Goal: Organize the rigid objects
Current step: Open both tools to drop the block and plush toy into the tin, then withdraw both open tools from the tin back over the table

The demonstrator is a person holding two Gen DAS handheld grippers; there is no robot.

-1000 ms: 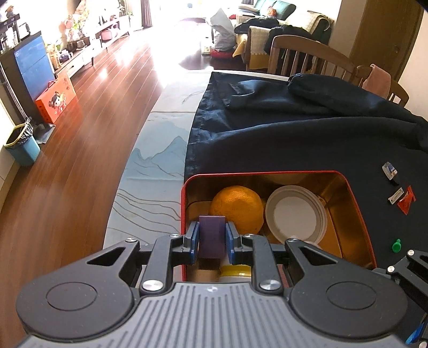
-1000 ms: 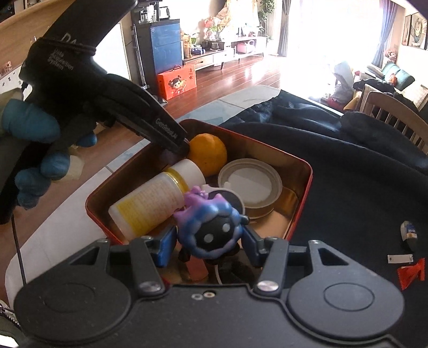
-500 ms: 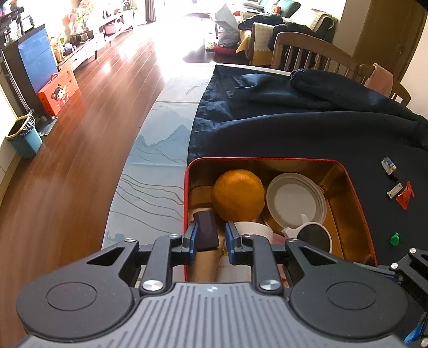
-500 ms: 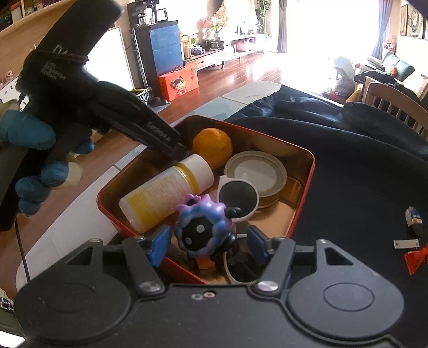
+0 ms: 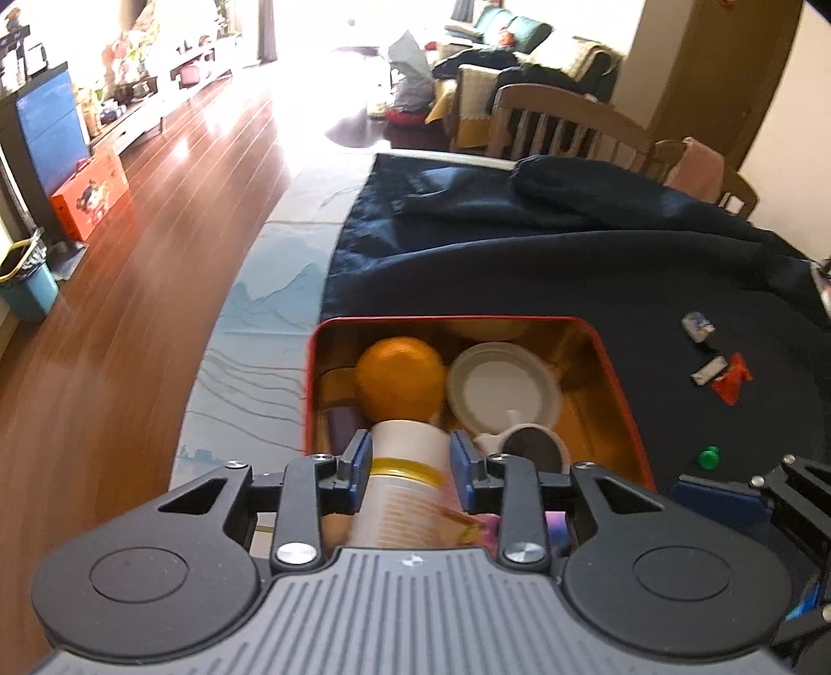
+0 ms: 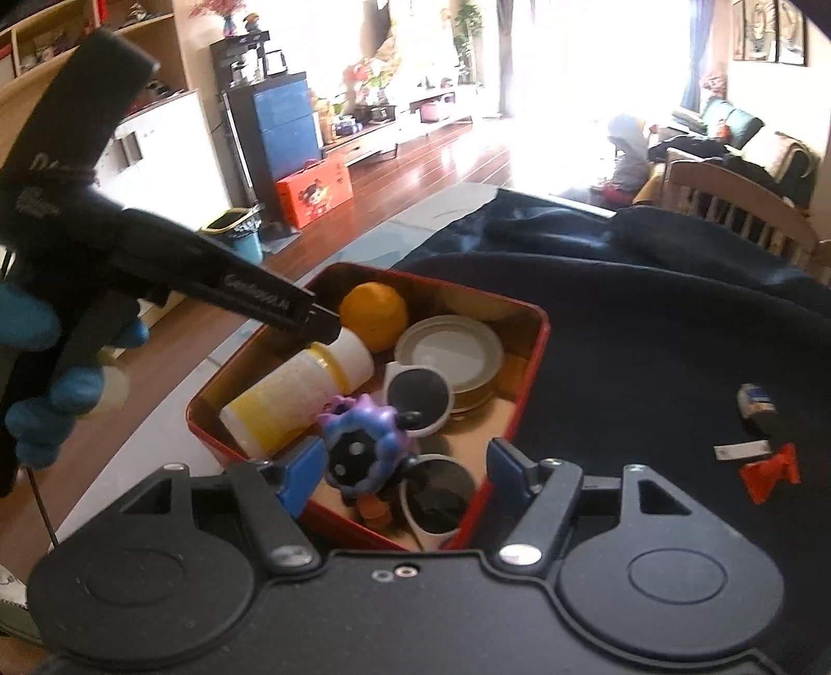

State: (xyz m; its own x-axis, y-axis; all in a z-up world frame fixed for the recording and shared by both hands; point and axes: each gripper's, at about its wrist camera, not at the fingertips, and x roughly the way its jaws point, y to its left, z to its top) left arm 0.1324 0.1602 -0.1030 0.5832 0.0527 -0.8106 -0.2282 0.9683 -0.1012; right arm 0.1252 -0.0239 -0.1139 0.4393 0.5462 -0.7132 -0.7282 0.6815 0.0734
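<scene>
Purple block (image 5: 340, 423) dropped beside bottle (image 6: 298, 397) — seemingly lengthwise along tin (image 6: 524, 394)

Strong daylight comes from the far windows (image 6: 566, 46) and burns them out to plain white in both views. On the wooden floor (image 5: 156, 218) this light makes long glossy streaks of glare. The red tin (image 5: 613, 374) shines gold on its inner walls, and the orange (image 5: 400, 379) inside it looks soft with motion blur. The dark cloth (image 6: 649, 332) on the worktop takes almost no light and shows little detail. Both pictures bend strongly at the edges, so the straight floor boards curve. In the right wrist view the near black gripper body (image 6: 405, 612) is dim, and the blue-gloved hand (image 6: 47, 363) at the left edge is blurred.
</scene>
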